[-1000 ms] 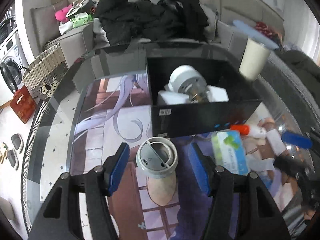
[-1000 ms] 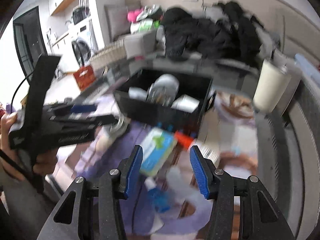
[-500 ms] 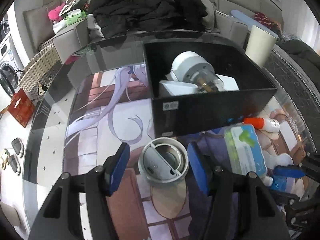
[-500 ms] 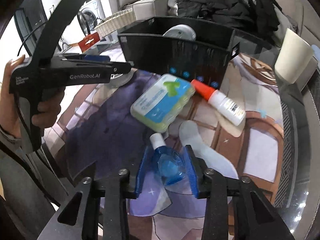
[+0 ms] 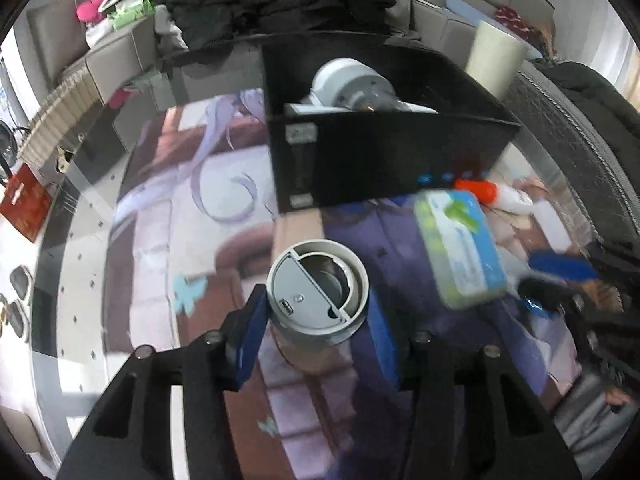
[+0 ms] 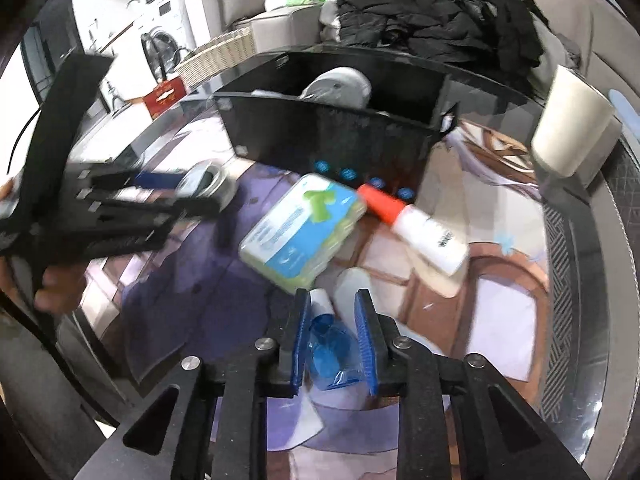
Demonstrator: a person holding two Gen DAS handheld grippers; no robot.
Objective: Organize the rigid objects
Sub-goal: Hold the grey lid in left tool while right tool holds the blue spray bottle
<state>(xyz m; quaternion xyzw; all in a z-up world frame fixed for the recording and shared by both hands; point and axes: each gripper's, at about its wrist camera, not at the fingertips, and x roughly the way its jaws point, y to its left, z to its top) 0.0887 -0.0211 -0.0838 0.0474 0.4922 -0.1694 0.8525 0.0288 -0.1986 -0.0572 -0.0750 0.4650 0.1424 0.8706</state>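
Between left gripper (image 5: 316,320) pads, a ridged grey cylinder (image 5: 317,285); right gripper (image 6: 334,334) clamps translucent blue bottle (image 6: 328,350).

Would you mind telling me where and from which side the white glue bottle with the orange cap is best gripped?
Grip the glue bottle across its white body, not the tapered orange cap, probably coming from above. It lies flat on the mat, cap pointing at the black bin, so fingers should straddle its long axis. The cap end sits close to the green-and-blue box, leaving the body end freer.

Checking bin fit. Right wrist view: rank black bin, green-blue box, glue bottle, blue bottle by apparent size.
1. black bin
2. green-blue box
3. glue bottle
Blue bottle: unranked, nearest the camera and partly hidden in the right tool.
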